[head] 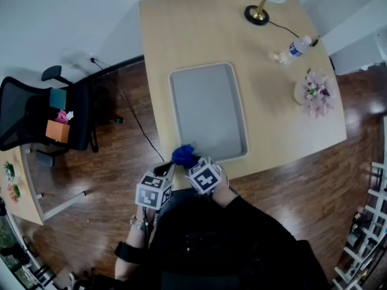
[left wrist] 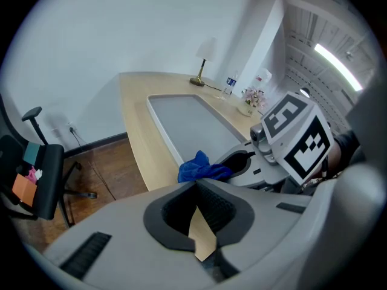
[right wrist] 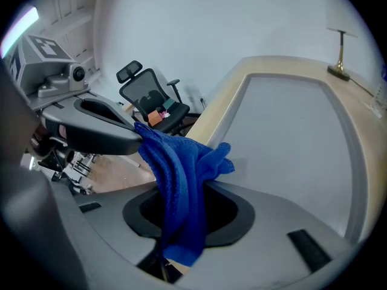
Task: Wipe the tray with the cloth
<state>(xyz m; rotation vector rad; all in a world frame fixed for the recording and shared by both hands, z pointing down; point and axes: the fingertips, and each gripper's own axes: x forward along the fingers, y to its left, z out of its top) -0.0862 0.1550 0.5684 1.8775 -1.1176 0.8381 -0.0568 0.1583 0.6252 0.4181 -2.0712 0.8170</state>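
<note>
So, the right gripper (right wrist: 176, 221) has its jaws pinched narrow on the blue cloth (right wrist: 181, 168), over the tray's (head: 208, 110) lower left corner on the counter (head: 181, 29). The left gripper's (left wrist: 196, 189) jaws are closed tip to tip, holding nothing.

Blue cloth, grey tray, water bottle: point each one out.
blue cloth (right wrist: 178, 192): right gripper view, fold between the fingers.
grey rectangular tray (head: 208, 110): head view, bare floor.
clear plastic water bottle (head: 294, 49): head view, labelled body.

My head camera sits high and looks steeply down on the whole counter (head: 181, 29). The camera on my left tool (left wrist: 196, 189), low and close, faces along the tray (left wrist: 193, 122) toward the lamp (left wrist: 202, 65). The one on my right tool (right wrist: 181, 222) faces across that tray, chair (right wrist: 148, 101) at left. All three share the tray.
</note>
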